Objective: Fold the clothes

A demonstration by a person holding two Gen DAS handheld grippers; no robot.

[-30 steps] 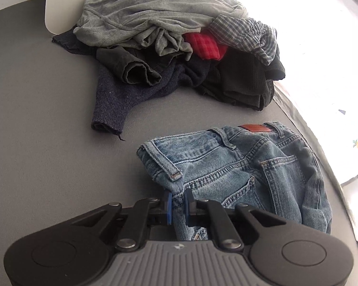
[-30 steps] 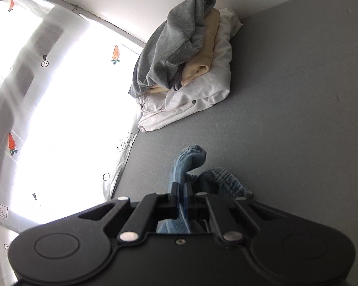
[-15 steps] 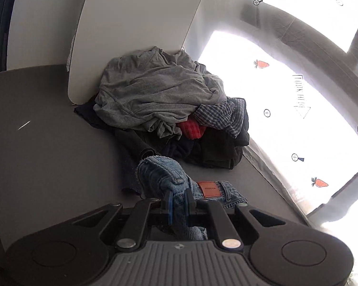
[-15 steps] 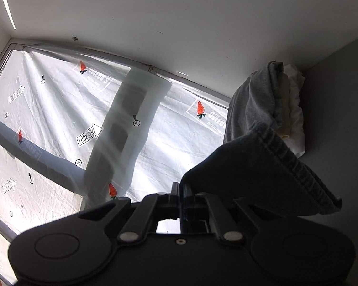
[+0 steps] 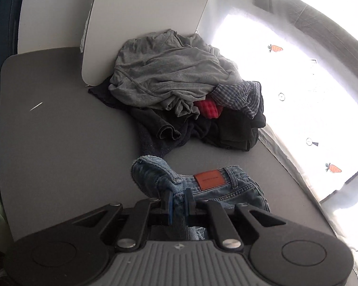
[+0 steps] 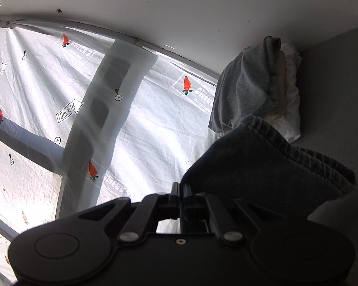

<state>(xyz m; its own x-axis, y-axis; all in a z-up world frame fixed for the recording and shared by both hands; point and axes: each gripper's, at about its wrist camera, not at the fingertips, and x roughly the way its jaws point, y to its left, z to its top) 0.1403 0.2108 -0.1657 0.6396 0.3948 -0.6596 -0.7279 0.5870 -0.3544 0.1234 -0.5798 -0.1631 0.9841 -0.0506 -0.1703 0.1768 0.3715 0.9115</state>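
Jeans on table just before left gripper, clothes heap behind them against board, folded stack in far corner.

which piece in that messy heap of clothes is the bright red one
The small red garment, wedged between the big grey top and the blue checked shirt. Everything else in the heap is grey, dark or checked.

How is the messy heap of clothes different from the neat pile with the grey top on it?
The messy heap is crumpled and spread out, while the neat pile is folded and stacked. The messy heap mixes grey, dark, checked and red pieces; the neat pile has only grey, cream and white layers. The messy heap lies against a white board; the neat pile sits in the corner by a white wall. Both rest on the grey surface.
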